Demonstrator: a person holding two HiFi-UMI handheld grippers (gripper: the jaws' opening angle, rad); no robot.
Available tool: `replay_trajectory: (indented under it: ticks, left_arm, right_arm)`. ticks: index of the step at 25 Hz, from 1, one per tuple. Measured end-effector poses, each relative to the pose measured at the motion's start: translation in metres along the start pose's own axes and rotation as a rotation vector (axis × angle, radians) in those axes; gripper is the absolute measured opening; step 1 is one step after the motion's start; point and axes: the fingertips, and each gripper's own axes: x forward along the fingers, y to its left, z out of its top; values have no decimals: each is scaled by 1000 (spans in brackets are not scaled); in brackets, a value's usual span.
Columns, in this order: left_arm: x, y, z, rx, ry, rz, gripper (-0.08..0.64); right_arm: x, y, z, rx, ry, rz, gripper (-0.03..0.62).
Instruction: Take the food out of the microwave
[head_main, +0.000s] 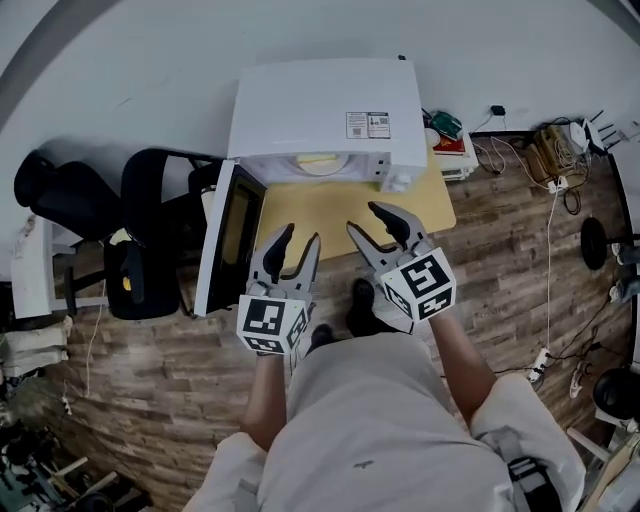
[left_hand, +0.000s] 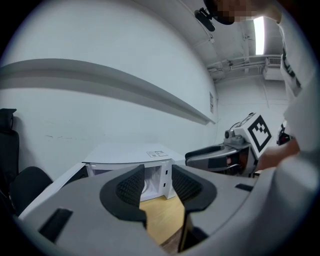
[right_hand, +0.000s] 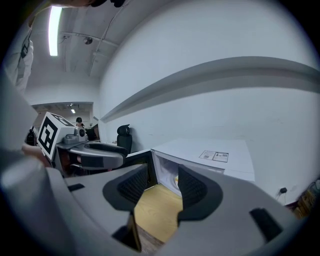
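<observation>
**Head view, looking steeply down.** White microwave (head_main: 325, 110) against the wall, at the far edge of a pale wooden table (head_main: 330, 212); door (head_main: 228, 238) swung wide open to the left. Food (head_main: 320, 158) — a pale yellow portion on a round white plate (head_main: 337, 170) — inside the cavity, just behind the opening, untouched.

**Left gripper** (head_main: 298, 240). Held at the table's near edge, just beside the open door, pointing toward the cavity. In the left gripper view, jaws parted to a moderate gap, with ribbed black pads (left_hand: 131, 186) facing each other. Only the tabletop and the microwave front visible between them. Nothing gripped, nothing touched.

**Right gripper** (head_main: 364, 218). Over the table's near edge, a little ahead of the left one, also aimed at the opening. In the right gripper view, jaws spread wide, with the table surface and the lit cavity framed between the pads (right_hand: 192, 189). A sliver of the yellow food just showing beside the right-hand pad, far behind it. Empty; apart from food, plate and door alike.

**Surroundings.** Both grippers side by side and near each other, short of the microwave mouth. Marker cube (head_main: 270, 322) at the rear of each, close to the person's body. Black chairs (head_main: 150, 235) left of the table; wood-plank floor (head_main: 160, 380) beneath.
</observation>
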Motion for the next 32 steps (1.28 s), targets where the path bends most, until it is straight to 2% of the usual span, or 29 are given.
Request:
replay_trajectory:
  ticks: [8,17,23,32]
  left_arm:
    - [20,0,-4,-23,7,61,149]
    - [29,11,-11,-31,18,92,150]
    - [36,18,-16,-33,33,80,150]
    - [50,39,-20,-25,56,45,152]
  right_arm:
    - [15,-17,-9,-27,19,72,179]
    - [39,-21,-29,-95,79,106,189]
    - [58,-19,-43,-137,131,108,192]
    - [90,-28,-58,-201,180,61,193]
